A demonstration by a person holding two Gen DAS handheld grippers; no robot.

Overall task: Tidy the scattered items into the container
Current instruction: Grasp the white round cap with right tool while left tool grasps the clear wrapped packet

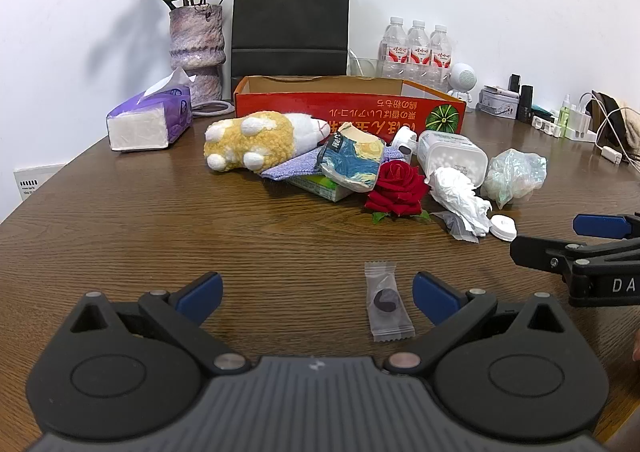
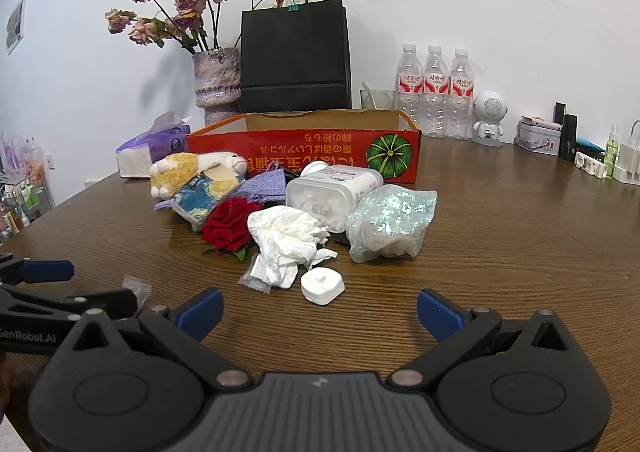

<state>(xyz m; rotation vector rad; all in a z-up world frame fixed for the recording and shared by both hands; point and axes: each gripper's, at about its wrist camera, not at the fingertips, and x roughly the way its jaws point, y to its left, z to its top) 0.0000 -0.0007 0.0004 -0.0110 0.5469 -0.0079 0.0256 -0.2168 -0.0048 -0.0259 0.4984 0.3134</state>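
An open red cardboard box [image 1: 348, 102] [image 2: 304, 148] stands at the back of the brown table. In front of it lies a pile: a yellow plush toy [image 1: 256, 140], a blue-yellow pouch [image 1: 352, 162], a red rose [image 1: 396, 188] [image 2: 232, 224], crumpled white tissue [image 1: 460, 192] [image 2: 288, 240], a clear tub of cotton balls [image 1: 452, 158] [image 2: 332, 196], a shiny plastic bag [image 2: 390, 224] and a small white cap [image 2: 323, 286]. A clear candy wrapper [image 1: 386, 300] lies between the fingers of my open left gripper [image 1: 318, 294]. My right gripper [image 2: 320, 314] is open and empty, just short of the white cap.
A purple tissue pack [image 1: 150, 122], a vase of dried roses [image 1: 196, 48], a black paper bag [image 1: 290, 20], three water bottles [image 1: 416, 48], a white robot figure [image 2: 490, 116] and chargers with cables [image 1: 580, 120] line the back and right of the table.
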